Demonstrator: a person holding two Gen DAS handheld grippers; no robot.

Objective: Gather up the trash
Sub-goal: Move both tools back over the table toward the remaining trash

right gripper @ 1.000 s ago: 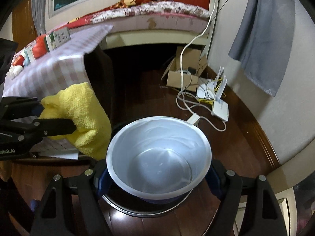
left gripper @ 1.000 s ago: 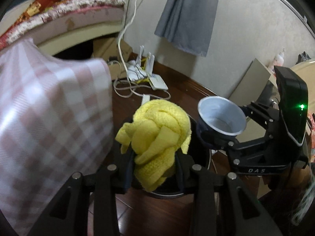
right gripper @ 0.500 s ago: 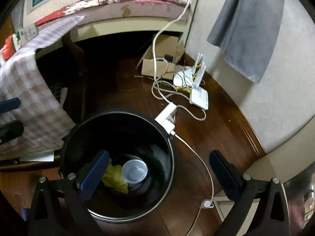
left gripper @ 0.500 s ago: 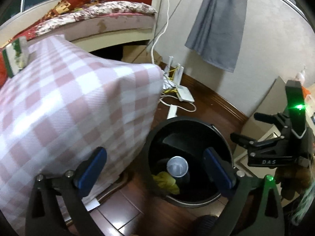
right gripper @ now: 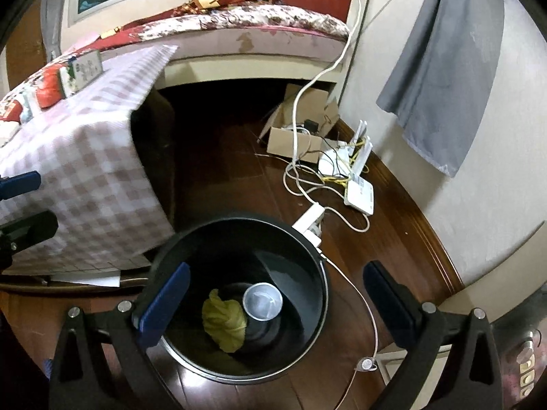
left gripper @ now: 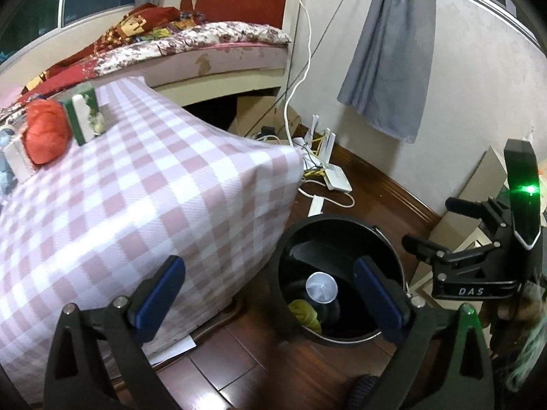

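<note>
Black plastic bin point(right gripper: 239, 294) sits below and between the spread fingers of the right gripper point(right gripper: 273, 294), with the yellow cloth point(right gripper: 224, 323) and white cup point(right gripper: 262, 300) lying touching at its bottom. Left gripper point(left gripper: 270, 294) hangs wide apart too, holding nothing. Those two pieces look collected; items on the checked table point(left gripper: 154, 188) beyond the left finger may remain.

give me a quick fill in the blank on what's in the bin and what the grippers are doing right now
1. The yellow cloth lies inside the black ____.
2. Beside the cloth stands a white ____, open end up.
3. Both the left hand-held gripper and the right hand-held gripper are ____ and hold nothing.
4. The table next to the bin wears a pink and white ____ cloth.

Missing words: bin; cup; open; checked
</note>
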